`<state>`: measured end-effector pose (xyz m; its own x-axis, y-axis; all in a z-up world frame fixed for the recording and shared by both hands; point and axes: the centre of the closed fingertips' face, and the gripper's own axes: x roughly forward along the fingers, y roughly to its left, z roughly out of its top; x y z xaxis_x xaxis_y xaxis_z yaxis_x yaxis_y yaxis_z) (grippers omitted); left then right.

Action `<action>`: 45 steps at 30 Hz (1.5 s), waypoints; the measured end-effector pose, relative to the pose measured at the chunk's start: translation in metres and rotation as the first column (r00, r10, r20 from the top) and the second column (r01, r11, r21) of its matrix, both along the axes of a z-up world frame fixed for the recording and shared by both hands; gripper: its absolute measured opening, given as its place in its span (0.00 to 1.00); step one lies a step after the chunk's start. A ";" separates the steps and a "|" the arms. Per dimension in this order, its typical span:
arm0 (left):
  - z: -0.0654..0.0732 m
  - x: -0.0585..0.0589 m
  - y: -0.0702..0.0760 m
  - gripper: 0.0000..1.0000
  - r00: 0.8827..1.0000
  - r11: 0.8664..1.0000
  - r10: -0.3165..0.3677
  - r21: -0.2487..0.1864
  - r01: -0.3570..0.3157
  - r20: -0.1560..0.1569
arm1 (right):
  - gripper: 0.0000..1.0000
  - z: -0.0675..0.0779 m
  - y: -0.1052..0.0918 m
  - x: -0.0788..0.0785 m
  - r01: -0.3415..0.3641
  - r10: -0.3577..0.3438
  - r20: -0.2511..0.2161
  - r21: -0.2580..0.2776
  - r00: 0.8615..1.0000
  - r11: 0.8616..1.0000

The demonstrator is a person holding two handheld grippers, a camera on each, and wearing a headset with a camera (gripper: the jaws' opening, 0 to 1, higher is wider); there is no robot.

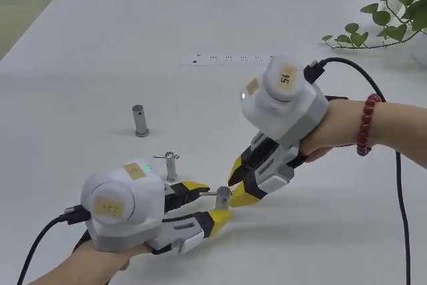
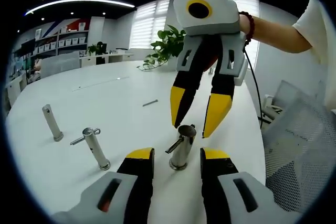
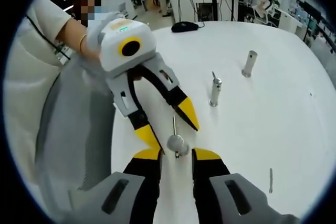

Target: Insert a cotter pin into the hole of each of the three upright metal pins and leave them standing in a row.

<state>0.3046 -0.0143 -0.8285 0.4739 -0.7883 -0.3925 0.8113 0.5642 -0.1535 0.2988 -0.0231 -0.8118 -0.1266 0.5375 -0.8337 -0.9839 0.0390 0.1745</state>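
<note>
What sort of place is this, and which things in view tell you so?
Probably an open-plan office or lab: a big white table with a power strip, a leafy plant, shelves along a wall, and a mesh chair.

Yellow sticker [image 1: 287, 77] on right gripper [image 1: 235, 185]: seemingly "56".

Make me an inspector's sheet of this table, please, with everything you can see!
Surface: white tabletop, flat.
Job's things: three upright grey metal pins. The far pin is bare; the middle pin has a thin wire cotter pin through it, and so does the near pin.
Clutter: loose cotter pin; white power strip.
Grippers: yellow-tipped left gripper and right gripper, both open astride the near pin.
Cables: black left cable; black right cable.
Surroundings: green leafy plant; office desks.
</note>
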 end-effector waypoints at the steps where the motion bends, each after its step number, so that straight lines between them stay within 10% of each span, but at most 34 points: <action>1: 0.001 -0.001 0.001 0.35 1.000 1.000 0.000 -0.002 0.000 -0.001 | 0.25 0.000 0.000 0.000 -0.001 0.001 0.003 0.003 1.000 1.000; 45: 0.048 -0.040 0.031 0.65 0.999 0.998 -0.035 -0.057 0.037 0.039 | 0.17 -0.011 0.018 0.000 0.047 -0.066 0.117 0.163 0.991 0.986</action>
<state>0.2644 0.0163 -0.7810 0.4587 -0.8258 -0.3282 0.8365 0.5258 -0.1540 0.2986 -0.0056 -0.8228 0.0044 0.6678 -0.7443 -0.9951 0.0763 0.0626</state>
